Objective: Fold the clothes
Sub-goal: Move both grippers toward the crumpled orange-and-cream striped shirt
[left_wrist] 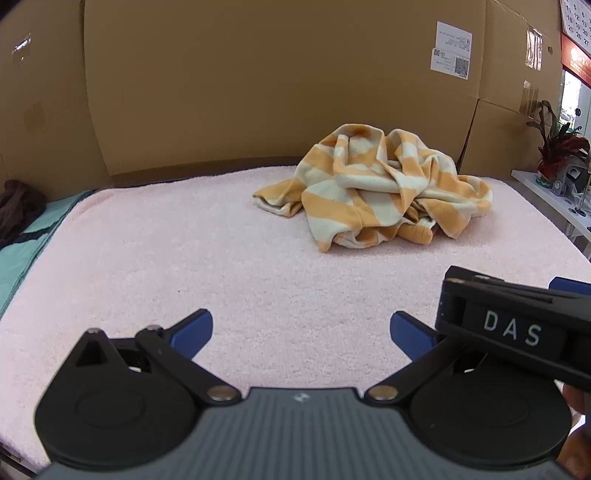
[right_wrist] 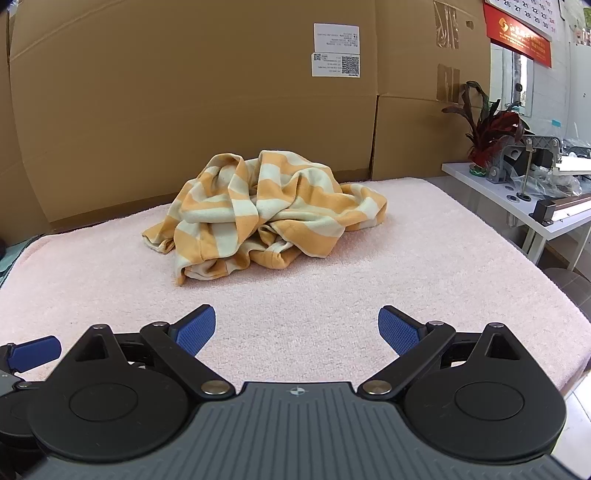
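An orange-and-cream striped shirt (left_wrist: 373, 192) lies crumpled in a heap on the pink towel (left_wrist: 221, 258). Left tool (left_wrist: 301, 328) and right tool (right_wrist: 297, 326) both gape wide, empty.

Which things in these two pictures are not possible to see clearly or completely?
- Striped garment: crumpled in both views; its own folds hide its type, sleeves and collar.
- Labels on the cardboard: print too small, both views.
- Calendar: cut by the top edge.
- Dark cloth: cut by the left edge, left wrist view.
- Right tool: partly covers the left tool's right finger.
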A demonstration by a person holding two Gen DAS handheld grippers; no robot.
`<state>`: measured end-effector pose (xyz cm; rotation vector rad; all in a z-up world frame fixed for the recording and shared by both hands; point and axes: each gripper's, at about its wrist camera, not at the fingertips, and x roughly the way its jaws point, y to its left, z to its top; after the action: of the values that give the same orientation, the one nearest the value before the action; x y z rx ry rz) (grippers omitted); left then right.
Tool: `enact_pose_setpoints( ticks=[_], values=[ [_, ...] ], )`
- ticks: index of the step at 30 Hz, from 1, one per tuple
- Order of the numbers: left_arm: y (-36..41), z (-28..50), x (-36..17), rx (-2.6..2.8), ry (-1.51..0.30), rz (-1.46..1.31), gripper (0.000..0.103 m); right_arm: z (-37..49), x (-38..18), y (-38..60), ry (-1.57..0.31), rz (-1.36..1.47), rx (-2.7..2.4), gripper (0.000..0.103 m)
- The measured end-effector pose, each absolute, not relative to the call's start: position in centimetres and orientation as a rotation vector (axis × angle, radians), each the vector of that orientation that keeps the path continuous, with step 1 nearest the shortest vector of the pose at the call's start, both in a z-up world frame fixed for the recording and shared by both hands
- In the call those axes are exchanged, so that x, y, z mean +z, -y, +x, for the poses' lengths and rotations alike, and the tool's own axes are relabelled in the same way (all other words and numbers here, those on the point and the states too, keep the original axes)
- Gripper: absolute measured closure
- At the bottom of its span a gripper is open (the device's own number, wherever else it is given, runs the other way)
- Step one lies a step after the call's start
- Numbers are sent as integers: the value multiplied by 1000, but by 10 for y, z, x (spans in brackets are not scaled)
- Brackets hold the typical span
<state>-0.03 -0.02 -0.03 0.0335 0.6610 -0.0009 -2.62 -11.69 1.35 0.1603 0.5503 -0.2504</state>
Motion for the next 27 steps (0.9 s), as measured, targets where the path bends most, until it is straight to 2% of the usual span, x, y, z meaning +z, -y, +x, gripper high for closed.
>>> enact_pose_setpoints(
  ticks=[9,13,15,17,22,27],
  values=[
    [1,1,10,13,-714,9,1,-28,14,120,-546,181,-263,6],
    [0,2,13,-25,-684,5,1,-30,19,124,-531,188,-274,6],
    [-6,5,13,-53,-700,-49,6,-31,22,124,-523,181,-282,6],
    [-11,6,12,-62,-705,-98,18,-31,23,126,-518,187,-284,6],
    [-8,1,13,30,-633,-29,7,-31,22,128,-516,193,-281,6],
    [-13,4,12,30,-651,-59,7,-32,22,127,-513,192,-277,6]
  ],
)
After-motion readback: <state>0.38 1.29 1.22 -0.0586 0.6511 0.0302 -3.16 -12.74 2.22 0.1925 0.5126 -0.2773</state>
